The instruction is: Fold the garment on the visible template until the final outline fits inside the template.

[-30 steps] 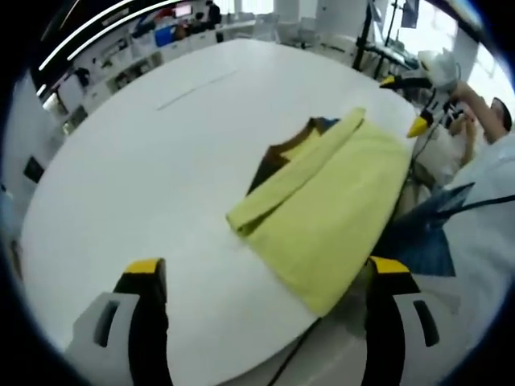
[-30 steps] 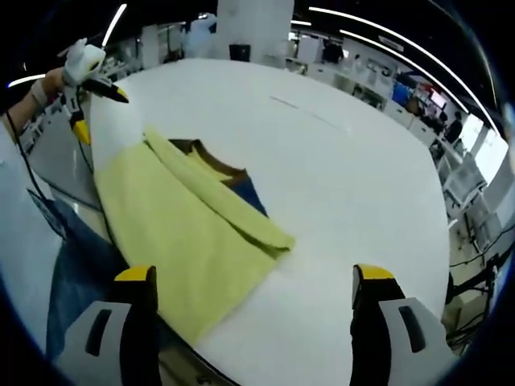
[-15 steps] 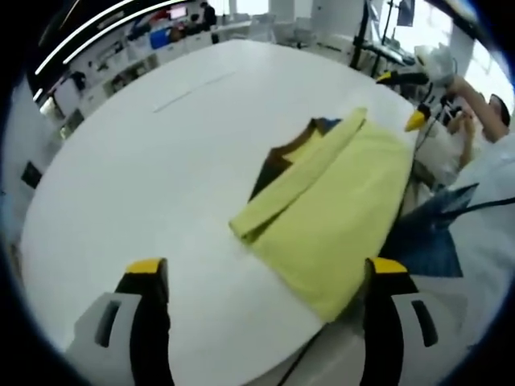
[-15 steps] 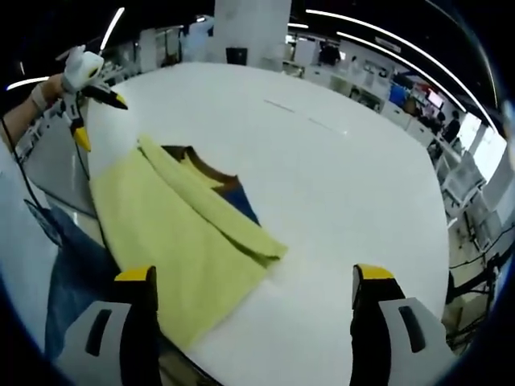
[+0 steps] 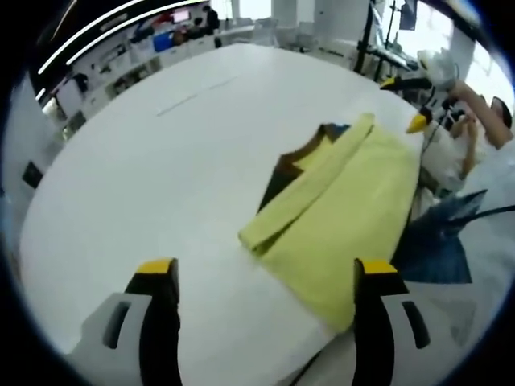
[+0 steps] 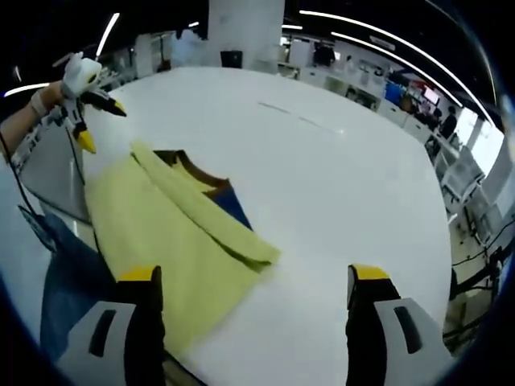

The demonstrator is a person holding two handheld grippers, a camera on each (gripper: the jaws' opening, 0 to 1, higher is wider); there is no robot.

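Both views have shifted a little against the earlier frames, so the hands carrying the cameras have moved slightly, while the garment [image 5: 338, 209] lies on the bench [image 5: 161, 161] with the same folds as before. It is a yellow piece with a dark collar, lying at the near edge of the white bench, close to the person, with one long strip of it folded over along the side toward the bench's middle. Its outer edge reaches the bench edge and seems to hang slightly past it. Under the collar end a dark and blue patch [image 6: 233, 205] shows, which may be the template, though I cannot tell for certain. If so, the garment still spreads well beyond it, so I judge the task to be at an early to middle stage: one side fold is in, and the other side and the length still need folding in. The left tongs [image 5: 265, 277] are released, jaws wide apart and holding nothing, above the bench short of the garment. The right tongs [image 6: 253, 281] are likewise released and empty, with the garment's near corner between and beyond their jaws.
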